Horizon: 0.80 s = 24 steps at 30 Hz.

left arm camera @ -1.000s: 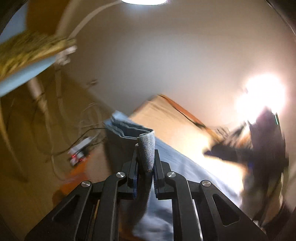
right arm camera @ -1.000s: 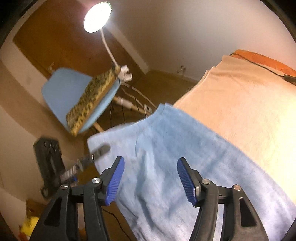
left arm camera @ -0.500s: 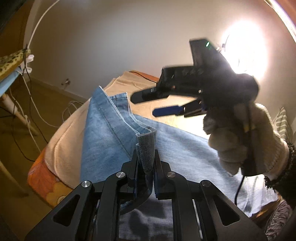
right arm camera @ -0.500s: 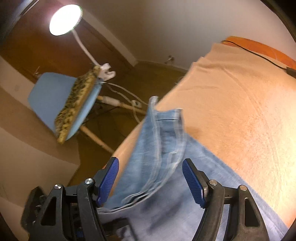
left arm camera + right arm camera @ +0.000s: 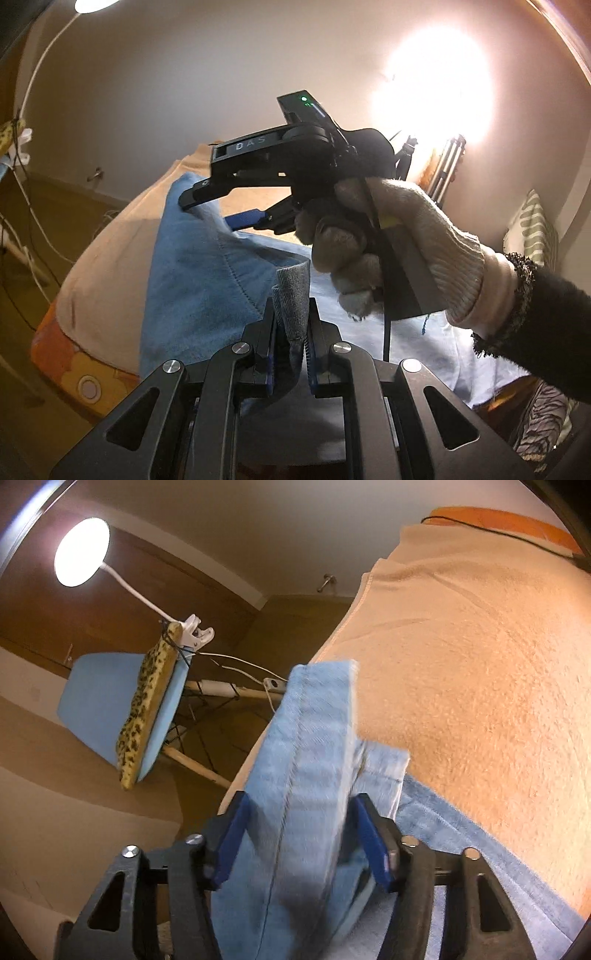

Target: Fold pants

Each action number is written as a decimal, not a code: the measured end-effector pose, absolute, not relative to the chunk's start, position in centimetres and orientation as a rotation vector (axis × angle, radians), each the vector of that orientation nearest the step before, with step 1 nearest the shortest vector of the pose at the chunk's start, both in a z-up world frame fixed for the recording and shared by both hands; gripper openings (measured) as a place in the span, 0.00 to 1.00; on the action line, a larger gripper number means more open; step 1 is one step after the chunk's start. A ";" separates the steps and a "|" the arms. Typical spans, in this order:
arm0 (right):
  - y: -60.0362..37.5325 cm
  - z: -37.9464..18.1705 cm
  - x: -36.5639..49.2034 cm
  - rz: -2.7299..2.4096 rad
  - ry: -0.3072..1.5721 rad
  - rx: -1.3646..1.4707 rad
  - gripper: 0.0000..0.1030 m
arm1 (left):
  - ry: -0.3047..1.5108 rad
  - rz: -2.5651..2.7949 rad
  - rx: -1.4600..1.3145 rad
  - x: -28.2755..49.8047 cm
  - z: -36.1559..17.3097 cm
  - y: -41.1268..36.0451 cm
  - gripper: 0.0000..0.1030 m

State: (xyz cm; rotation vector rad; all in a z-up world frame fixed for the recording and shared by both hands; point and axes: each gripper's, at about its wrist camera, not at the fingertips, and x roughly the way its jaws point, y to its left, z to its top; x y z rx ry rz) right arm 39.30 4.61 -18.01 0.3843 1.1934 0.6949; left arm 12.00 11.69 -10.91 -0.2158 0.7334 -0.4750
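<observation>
Denim pants (image 5: 306, 794) could slip: left gripper (image 5: 291, 343) pinches one hem, right gripper (image 5: 301, 843) at twelve o'clock is closing around a bunched edge, not yet pressing.

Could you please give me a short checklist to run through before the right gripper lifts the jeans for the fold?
1. Left gripper shut on the jeans: ok.
2. Denim edge between the right gripper fingers: ok.
3. Right grip complete: not ok, the jaws are closing and a gap shows beside the left pad.
4. Jeans lying on the blanket: ok.
5. Both legs aligned: cannot tell.
</observation>
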 end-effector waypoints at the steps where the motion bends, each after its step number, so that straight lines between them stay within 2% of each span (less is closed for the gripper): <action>1: 4.2 -17.9 39.2 0.698 1.187 0.401 0.50 | 0.734 -0.474 -0.227 12.1 -11.0 11.8 0.11; 2: 4.0 -17.8 39.1 0.703 1.186 0.404 0.40 | 0.730 -0.470 -0.234 12.0 -10.7 12.0 0.11; 4: 3.1 -17.3 38.4 0.691 1.169 0.407 0.40 | 0.718 -0.460 -0.260 12.1 -10.2 12.6 0.11; 5: 2.1 -16.8 37.6 0.671 1.147 0.393 0.43 | 0.714 -0.459 -0.288 12.3 -10.1 13.1 0.11; 7: 0.6 -16.1 36.3 0.650 1.119 0.393 0.59 | 0.704 -0.455 -0.327 12.6 -9.9 13.8 0.11; 8: -0.7 -16.0 35.3 0.642 1.114 0.415 0.70 | 0.703 -0.452 -0.329 12.7 -9.8 13.9 0.10; 9: -1.5 -16.1 34.7 0.640 1.114 0.438 0.71 | 0.704 -0.453 -0.331 12.7 -9.9 14.0 0.10; 20: -4.4 -18.9 31.9 0.631 1.205 0.653 0.77 | 0.737 -0.498 -0.276 12.1 -10.4 11.9 0.10; 22: -4.1 -19.4 32.4 0.637 1.211 0.675 0.76 | 0.750 -0.518 -0.256 11.8 -10.5 11.2 0.10; 24: -4.1 -20.0 33.3 0.637 1.221 0.683 0.71 | 0.765 -0.539 -0.234 11.3 -10.6 10.3 0.10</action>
